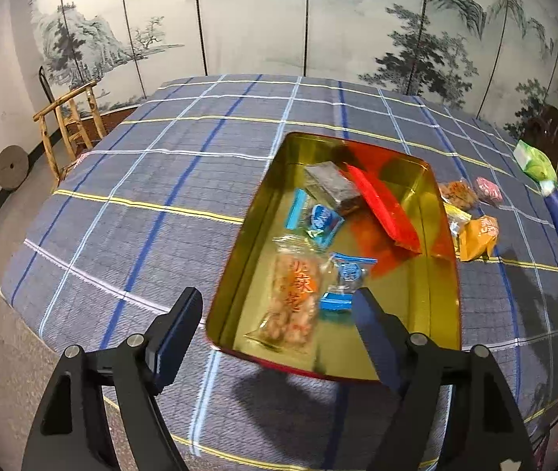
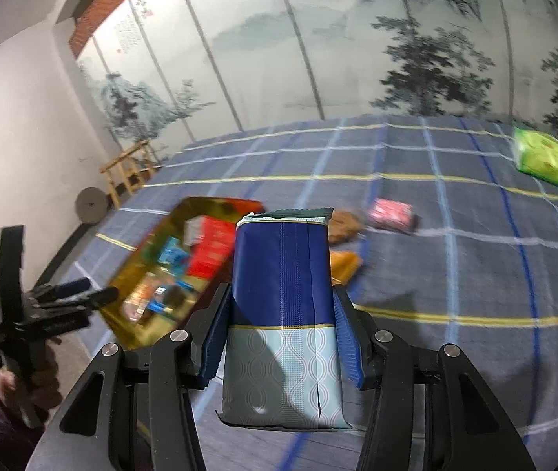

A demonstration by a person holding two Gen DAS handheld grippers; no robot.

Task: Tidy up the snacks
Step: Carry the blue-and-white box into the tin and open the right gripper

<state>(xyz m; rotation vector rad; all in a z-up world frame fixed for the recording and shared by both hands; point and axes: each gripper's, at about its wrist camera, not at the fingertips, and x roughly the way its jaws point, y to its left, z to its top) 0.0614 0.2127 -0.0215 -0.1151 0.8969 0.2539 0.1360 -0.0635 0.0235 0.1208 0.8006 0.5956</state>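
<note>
A gold tin tray with a red rim (image 1: 239,243) lies on the checked tablecloth and holds several snack packets, among them a peanut bag (image 1: 292,298), blue-wrapped sweets (image 1: 324,219) and a red packet (image 1: 385,208). My left gripper (image 1: 279,314) is open and empty above the tray's near end. My right gripper (image 2: 281,314) is shut on a blue and pale-blue packet (image 2: 283,314), held above the table to the right of the tray (image 2: 130,322). The left gripper also shows in the right wrist view (image 2: 82,290).
Loose snacks lie right of the tray: an orange bag (image 1: 479,235), a brown packet (image 1: 457,192), a pink packet (image 1: 489,190) and a green bag (image 1: 534,159). A wooden chair (image 1: 71,125) stands at the table's left, dark chairs (image 1: 553,137) at the right. A painted screen stands behind.
</note>
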